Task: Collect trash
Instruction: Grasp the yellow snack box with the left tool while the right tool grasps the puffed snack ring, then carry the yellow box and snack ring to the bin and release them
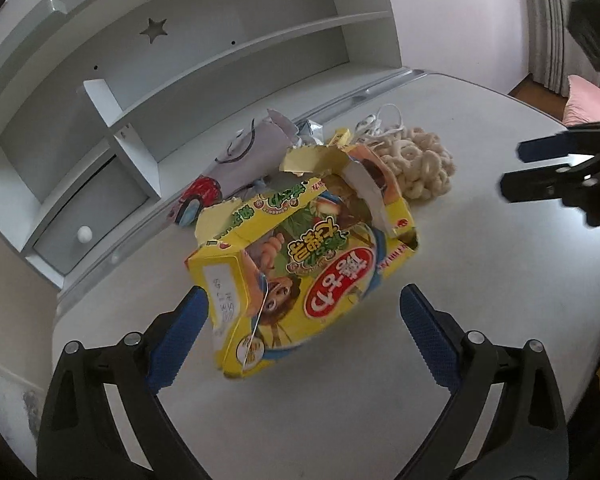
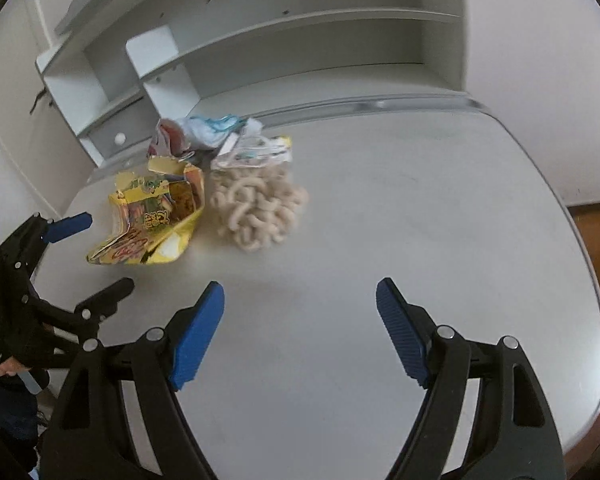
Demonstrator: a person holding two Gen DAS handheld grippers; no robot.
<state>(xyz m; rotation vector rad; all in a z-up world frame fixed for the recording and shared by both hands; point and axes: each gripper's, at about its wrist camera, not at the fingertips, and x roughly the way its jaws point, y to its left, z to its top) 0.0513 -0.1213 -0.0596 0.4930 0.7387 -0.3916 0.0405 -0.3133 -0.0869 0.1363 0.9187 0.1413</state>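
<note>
A torn yellow snack box (image 1: 300, 248) lies on the white desk (image 1: 480, 300). My left gripper (image 1: 304, 291) stands open over the box's near end, one blue pad on each side; the left pad is close to a box corner, the right pad well clear. Behind the box lie crumpled wrappers (image 1: 252, 152) and a beige bundle of knotted cord (image 1: 416, 164). In the right wrist view, my right gripper (image 2: 300, 284) is open above bare desk, nothing between its fingers. The box (image 2: 148, 216), the cord bundle (image 2: 256, 208) and the left gripper (image 2: 107, 251) are ahead and to its left.
A white shelf unit (image 1: 180, 60) with a knobbed drawer (image 1: 85, 234) stands along the desk's back edge. The desk's rounded edge (image 2: 588, 280) drops to wood floor (image 2: 596, 232) at the right. A pink cushion (image 1: 588, 100) lies beyond the desk.
</note>
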